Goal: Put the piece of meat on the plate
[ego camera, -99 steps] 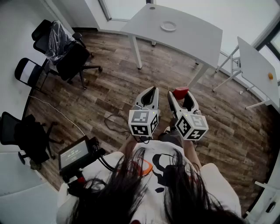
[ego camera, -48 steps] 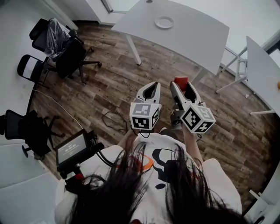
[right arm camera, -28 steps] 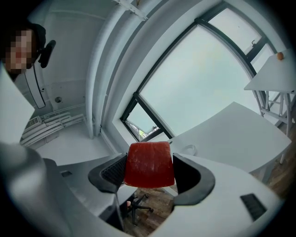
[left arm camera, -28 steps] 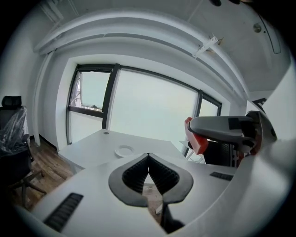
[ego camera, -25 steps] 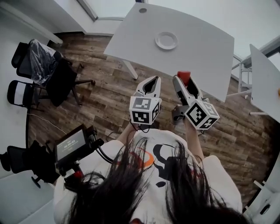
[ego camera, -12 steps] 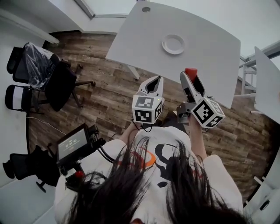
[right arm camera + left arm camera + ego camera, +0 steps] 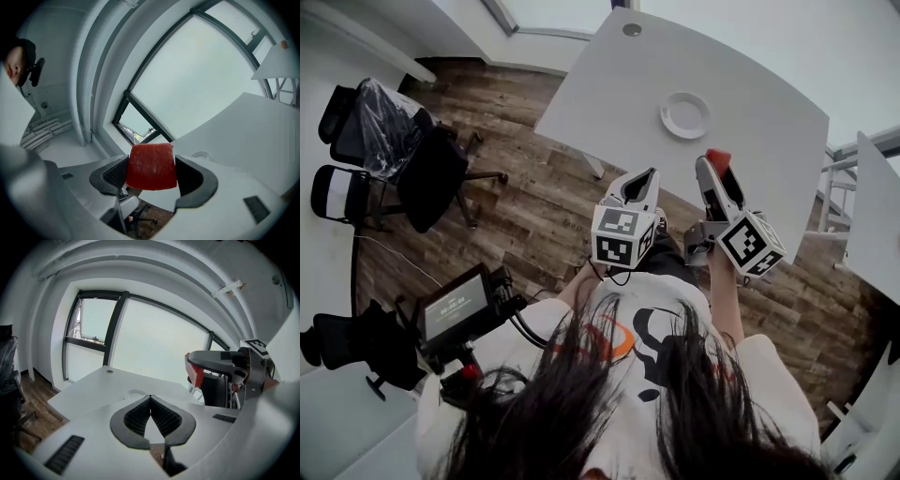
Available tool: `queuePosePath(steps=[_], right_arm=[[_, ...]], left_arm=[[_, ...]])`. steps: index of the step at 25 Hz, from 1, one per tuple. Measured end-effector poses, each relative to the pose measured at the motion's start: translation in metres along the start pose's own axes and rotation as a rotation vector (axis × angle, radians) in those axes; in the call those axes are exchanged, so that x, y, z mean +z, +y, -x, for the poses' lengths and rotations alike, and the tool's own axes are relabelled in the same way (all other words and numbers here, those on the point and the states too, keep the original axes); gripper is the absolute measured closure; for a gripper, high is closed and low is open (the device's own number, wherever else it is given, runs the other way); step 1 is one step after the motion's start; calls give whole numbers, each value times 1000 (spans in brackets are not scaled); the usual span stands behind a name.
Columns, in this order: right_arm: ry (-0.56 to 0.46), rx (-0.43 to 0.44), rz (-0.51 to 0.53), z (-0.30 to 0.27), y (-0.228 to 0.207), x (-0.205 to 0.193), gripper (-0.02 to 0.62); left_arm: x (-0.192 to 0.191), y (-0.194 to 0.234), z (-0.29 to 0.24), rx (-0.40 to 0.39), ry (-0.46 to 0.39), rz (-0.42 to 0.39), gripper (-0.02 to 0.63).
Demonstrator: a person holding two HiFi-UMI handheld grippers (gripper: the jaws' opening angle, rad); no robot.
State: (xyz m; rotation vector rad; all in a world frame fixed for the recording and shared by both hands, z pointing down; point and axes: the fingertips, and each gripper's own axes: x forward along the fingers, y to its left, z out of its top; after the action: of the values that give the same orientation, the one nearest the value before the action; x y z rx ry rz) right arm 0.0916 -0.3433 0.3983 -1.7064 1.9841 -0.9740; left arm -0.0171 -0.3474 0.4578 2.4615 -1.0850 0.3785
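Head view steeply down from overhead, gripper views level, facing windows point(image 7: 154, 343), all sharing table point(image 7: 609, 84) and plate point(image 7: 685, 115)

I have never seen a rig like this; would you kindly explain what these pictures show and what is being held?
There is no robot here: a person holds a two-jaw gripper in each hand. The head view comes from a camera on the person's head, looking down at both tools; the marker cubes belong to the grippers. The other two pictures come from cameras riding on each gripper, looking along its jaws. The left gripper has its jaws closed together with nothing between. The right gripper is clamped on the piece of meat, a red block. Ahead stands a white table with one empty white plate on it; the meat is not yet there.
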Motion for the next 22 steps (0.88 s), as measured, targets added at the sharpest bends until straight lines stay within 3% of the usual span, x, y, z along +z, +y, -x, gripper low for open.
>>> queuePosePath(steps=[10, 15, 22], right_arm=[[61, 27, -63, -57, -27, 21, 281], [111, -19, -58, -108, -71, 23, 281], [210, -102, 23, -151, -121, -2, 281]], left_arm=[[29, 15, -47, 43, 1, 6, 601], [34, 33, -98, 45, 36, 18, 601], [29, 44, -146, 31, 93, 19, 601]])
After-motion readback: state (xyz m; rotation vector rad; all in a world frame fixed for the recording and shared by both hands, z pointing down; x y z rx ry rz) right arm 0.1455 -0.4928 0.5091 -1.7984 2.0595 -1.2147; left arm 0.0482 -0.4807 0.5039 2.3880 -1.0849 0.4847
